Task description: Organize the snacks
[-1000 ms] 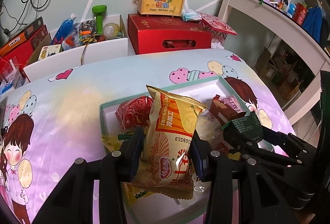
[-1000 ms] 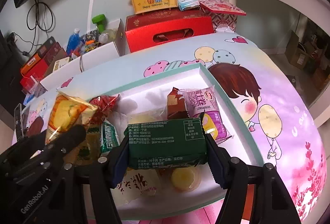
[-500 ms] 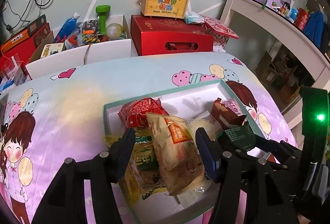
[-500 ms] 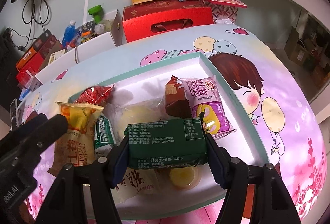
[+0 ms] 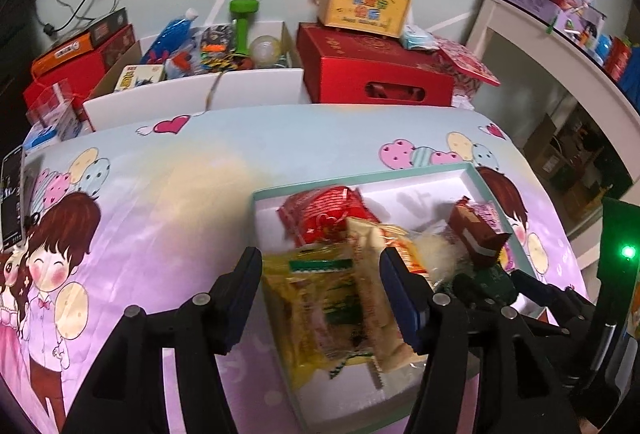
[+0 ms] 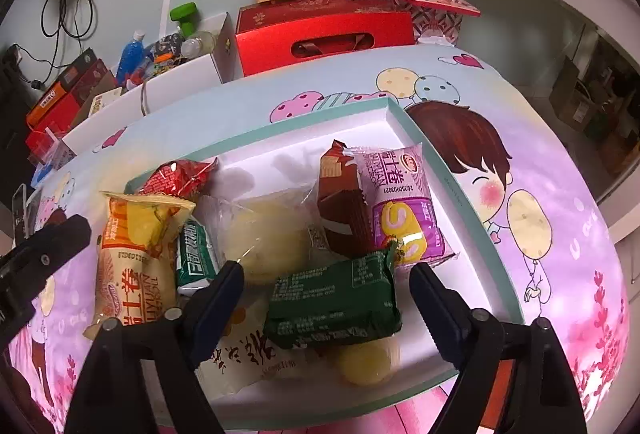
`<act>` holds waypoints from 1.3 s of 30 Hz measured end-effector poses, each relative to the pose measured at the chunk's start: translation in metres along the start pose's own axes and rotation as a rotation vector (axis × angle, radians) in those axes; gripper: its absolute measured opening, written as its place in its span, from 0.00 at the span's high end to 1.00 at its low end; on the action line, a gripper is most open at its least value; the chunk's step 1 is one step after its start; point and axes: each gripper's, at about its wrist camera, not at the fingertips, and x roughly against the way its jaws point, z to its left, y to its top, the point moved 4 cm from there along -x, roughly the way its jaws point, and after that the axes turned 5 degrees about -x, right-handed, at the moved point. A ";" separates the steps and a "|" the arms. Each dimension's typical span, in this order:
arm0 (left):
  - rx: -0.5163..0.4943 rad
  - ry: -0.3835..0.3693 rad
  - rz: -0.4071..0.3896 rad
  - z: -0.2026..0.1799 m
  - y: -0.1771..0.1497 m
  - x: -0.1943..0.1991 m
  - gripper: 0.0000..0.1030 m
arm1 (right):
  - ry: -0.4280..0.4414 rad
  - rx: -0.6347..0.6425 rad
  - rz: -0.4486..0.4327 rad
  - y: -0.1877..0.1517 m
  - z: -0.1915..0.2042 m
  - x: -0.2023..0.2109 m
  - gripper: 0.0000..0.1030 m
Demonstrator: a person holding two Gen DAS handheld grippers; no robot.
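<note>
A white tray with a teal rim (image 5: 360,180) (image 6: 460,190) lies on the cartoon-print tablecloth and holds several snack packets. My left gripper (image 5: 322,294) is open above the tray's left end; the yellow-orange packet (image 5: 336,298) (image 6: 136,250) lies loose under it. My right gripper (image 6: 326,290) is open too, and the dark green packet (image 6: 336,302) rests in the tray between its fingers, touched by neither. Around them lie a red packet (image 6: 176,176), a brown one (image 6: 344,202), a purple one (image 6: 400,202) and a pale bun (image 6: 264,234).
Behind the table stand a red gift box (image 5: 376,78) with a yellow carry box (image 5: 362,8) on it, and a white box (image 5: 192,94) full of bottles and clutter. A white shelf unit (image 5: 560,46) rises at the right. A phone (image 5: 10,202) lies at the table's left edge.
The left gripper opened and the yellow-orange packet dropped flat into the tray. The right gripper then opened and let the dark green packet settle onto the snacks below.
</note>
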 end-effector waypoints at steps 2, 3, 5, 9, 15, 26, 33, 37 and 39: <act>0.013 0.009 -0.002 0.005 0.000 0.001 0.39 | 0.002 0.002 -0.002 0.000 0.001 0.000 0.15; 0.018 0.011 -0.002 0.007 0.000 0.001 0.39 | 0.001 0.004 -0.001 0.000 0.001 -0.001 0.15; 0.031 0.018 -0.005 0.012 0.000 0.001 0.39 | -0.001 0.008 0.002 0.000 0.002 -0.002 0.15; 0.047 0.031 -0.009 0.018 -0.001 0.003 0.39 | 0.003 0.009 -0.001 -0.001 0.004 -0.003 0.04; 0.079 0.078 -0.016 0.033 -0.003 0.005 0.16 | -0.006 0.004 -0.033 0.001 0.005 0.003 0.00; 0.110 0.180 -0.052 0.058 -0.009 0.014 0.05 | -0.010 0.036 -0.055 0.000 0.013 0.011 0.00; 0.134 0.189 -0.045 0.066 -0.021 0.023 0.05 | -0.015 0.068 -0.079 -0.002 0.021 0.022 0.00; 0.135 0.222 -0.029 0.069 -0.036 0.028 0.05 | -0.012 0.077 -0.093 -0.006 0.026 0.032 0.00; 0.144 0.234 -0.024 0.072 -0.047 0.033 0.05 | -0.015 0.077 -0.101 -0.009 0.028 0.037 0.00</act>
